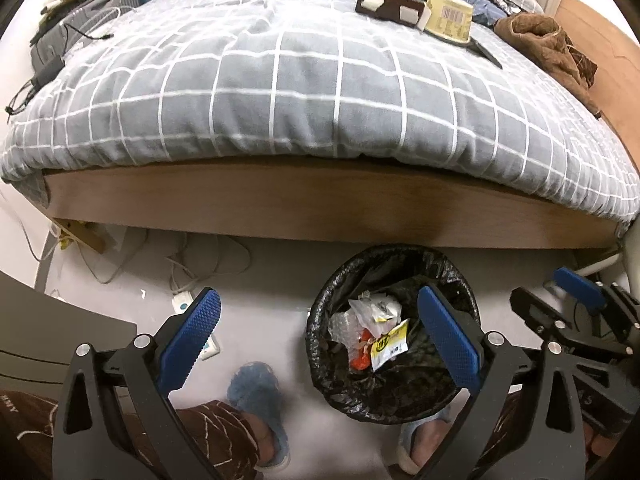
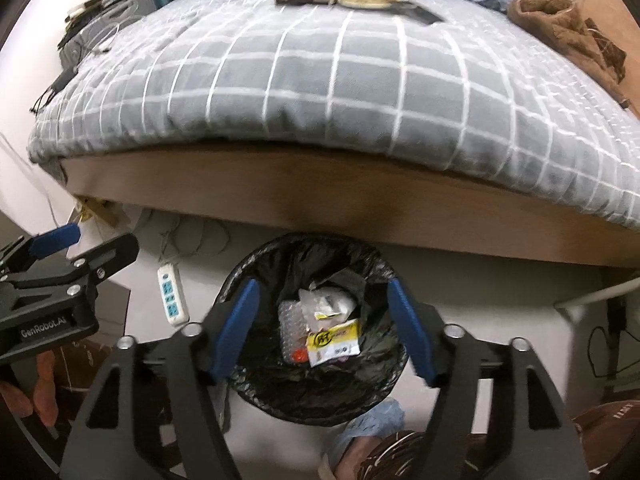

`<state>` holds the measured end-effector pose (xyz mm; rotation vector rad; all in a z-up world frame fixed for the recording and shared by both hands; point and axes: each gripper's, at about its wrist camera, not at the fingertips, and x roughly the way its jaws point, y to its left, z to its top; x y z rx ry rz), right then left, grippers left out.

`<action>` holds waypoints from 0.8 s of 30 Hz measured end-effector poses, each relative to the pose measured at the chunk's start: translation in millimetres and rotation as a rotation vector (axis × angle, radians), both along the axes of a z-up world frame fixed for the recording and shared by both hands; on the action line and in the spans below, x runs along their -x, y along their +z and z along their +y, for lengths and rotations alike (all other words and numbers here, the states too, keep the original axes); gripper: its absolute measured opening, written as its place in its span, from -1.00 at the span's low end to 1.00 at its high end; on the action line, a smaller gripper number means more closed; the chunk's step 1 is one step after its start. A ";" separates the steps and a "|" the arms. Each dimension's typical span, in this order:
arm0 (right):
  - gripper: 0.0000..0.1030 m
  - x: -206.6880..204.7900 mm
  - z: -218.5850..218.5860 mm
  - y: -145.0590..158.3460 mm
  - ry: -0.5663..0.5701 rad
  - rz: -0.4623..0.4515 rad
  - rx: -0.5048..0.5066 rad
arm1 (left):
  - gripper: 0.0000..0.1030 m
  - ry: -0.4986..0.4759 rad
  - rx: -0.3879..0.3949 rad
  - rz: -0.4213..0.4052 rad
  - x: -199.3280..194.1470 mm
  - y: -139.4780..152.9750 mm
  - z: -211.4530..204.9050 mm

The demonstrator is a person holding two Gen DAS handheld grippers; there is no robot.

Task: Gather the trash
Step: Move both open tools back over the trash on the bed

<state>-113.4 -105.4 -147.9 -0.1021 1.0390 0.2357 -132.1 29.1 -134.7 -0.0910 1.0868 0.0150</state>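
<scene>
1. Both held over the floor by the bed [image 1: 280, 92]: left hand-held gripper [image 1: 320, 344] spread wide and empty, right hand-held gripper [image 2: 320, 328] apart and empty above the bin [image 2: 256, 376].
2. Already down in the bin: yellow packet [image 2: 332, 340], bubble wrap, crumpled white paper.
3. Could tip the light round bin with a bump.
4. Could snag the thin, crinkly black bag.
5. Still on the soft checked blanket: brown box [image 1: 390, 4], yellow box [image 1: 448, 18]. Stiff card, flat sides; might slip from the bumpy blue pads.
</scene>
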 end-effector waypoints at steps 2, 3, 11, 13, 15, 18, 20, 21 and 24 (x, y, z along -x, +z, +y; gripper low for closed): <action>0.52 -1.3 -2.4 7.3 -0.008 -0.022 -0.005 | 0.89 -0.003 -0.006 -0.012 -1.4 6.7 -0.9; 0.54 -2.9 -4.1 12.5 -0.013 -0.041 -0.003 | 0.89 -0.005 -0.013 -0.022 -2.7 11.4 -1.6; 0.85 -14.9 -17.1 47.2 -0.077 -0.159 0.006 | 0.89 0.005 -0.011 -0.094 -16.2 47.4 0.2; 0.85 -21.3 -20.1 56.2 -0.082 -0.180 -0.005 | 0.89 0.001 -0.015 -0.114 -22.1 56.9 -3.0; 0.85 -29.8 -20.6 63.0 -0.084 -0.202 -0.007 | 0.89 -0.003 -0.023 -0.126 -30.1 64.4 -6.5; 0.85 -41.8 -21.5 69.2 -0.094 -0.218 -0.011 | 0.89 -0.010 -0.018 -0.140 -42.2 72.6 -11.1; 0.85 -51.0 -20.9 74.9 -0.097 -0.238 -0.011 | 0.89 -0.014 -0.012 -0.147 -50.4 76.6 -13.3; 0.85 -55.0 -20.7 76.9 -0.093 -0.245 -0.011 | 0.89 -0.020 -0.008 -0.152 -55.4 79.2 -15.3; 0.85 -72.9 -20.2 81.4 -0.084 -0.265 -0.002 | 0.89 -0.022 -0.014 -0.163 -68.7 83.3 -20.5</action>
